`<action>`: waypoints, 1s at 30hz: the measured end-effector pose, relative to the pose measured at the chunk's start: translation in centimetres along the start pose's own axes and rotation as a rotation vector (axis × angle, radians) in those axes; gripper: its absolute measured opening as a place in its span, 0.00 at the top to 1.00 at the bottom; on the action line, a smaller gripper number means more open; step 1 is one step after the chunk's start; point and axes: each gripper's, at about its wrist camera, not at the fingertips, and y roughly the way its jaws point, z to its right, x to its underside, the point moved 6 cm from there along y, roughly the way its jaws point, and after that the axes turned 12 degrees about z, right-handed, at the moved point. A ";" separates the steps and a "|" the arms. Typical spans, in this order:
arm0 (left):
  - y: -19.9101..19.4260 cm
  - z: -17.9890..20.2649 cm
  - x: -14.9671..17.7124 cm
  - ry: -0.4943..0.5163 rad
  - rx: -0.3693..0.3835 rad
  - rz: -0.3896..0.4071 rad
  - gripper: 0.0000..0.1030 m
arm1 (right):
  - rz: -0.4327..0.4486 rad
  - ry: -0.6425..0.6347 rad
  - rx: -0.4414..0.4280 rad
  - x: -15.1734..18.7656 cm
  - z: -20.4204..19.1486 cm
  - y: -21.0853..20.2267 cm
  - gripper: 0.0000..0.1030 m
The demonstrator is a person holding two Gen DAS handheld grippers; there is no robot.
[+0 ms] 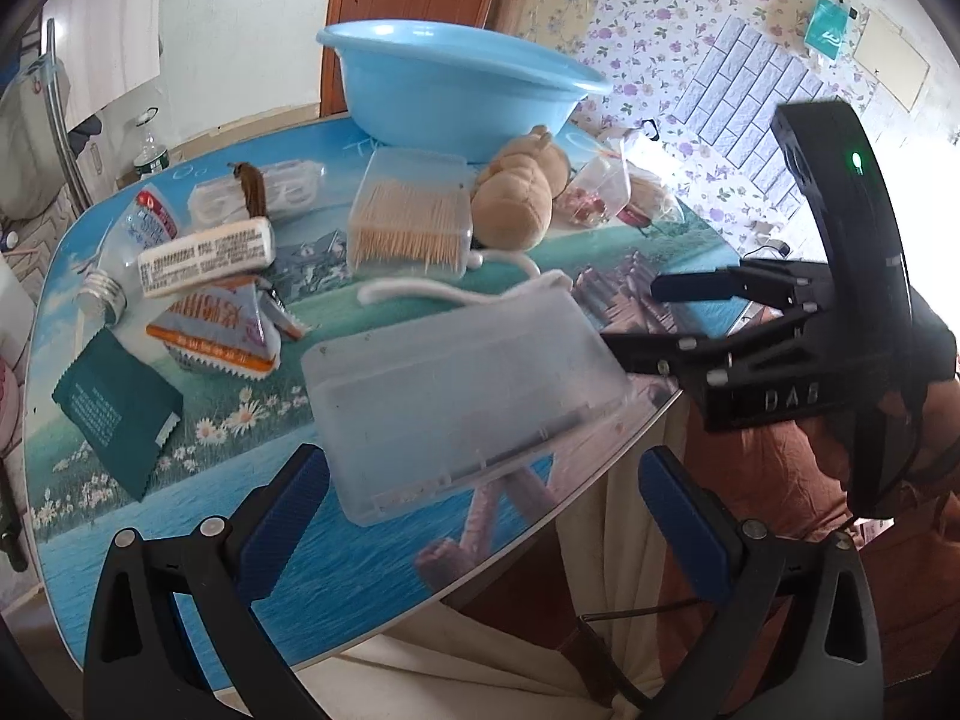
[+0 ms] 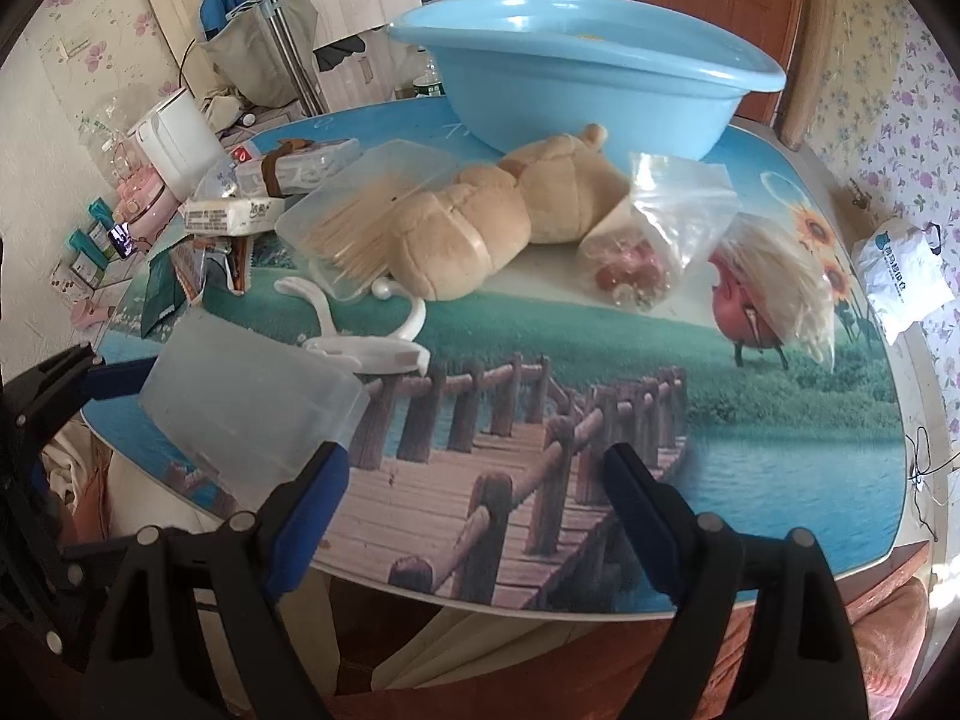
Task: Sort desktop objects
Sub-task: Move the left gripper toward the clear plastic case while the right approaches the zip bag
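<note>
A frosted clear plastic box (image 1: 456,396) lies near the table's front edge; it also shows in the right wrist view (image 2: 246,414). My left gripper (image 1: 486,510) is open and empty just in front of it. My right gripper (image 2: 474,498) is open and empty over the table's front edge, right of the box; it also shows in the left wrist view (image 1: 636,321). A blue basin (image 1: 456,84) stands at the back. A toothpick box (image 1: 414,213), a plush toy (image 1: 522,189) and a white hook (image 2: 366,330) lie between them.
Snack packets (image 1: 216,330), a white bar pack (image 1: 207,255), a green sachet (image 1: 120,414) and a lying bottle (image 1: 129,255) crowd the left. A clear bag of sweets (image 2: 648,240) and a fluffy bag (image 2: 774,294) lie right. The table edge (image 1: 540,516) is close.
</note>
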 end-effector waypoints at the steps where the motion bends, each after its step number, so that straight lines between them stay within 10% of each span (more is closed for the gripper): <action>1: 0.0 -0.1 0.2 -0.003 0.000 -0.003 0.00 | 0.002 0.000 0.001 -0.1 -0.1 0.1 0.15; 30: 1.9 -0.8 -0.6 0.186 0.016 -0.026 0.00 | 0.048 0.102 0.004 -1.2 3.4 -1.1 0.15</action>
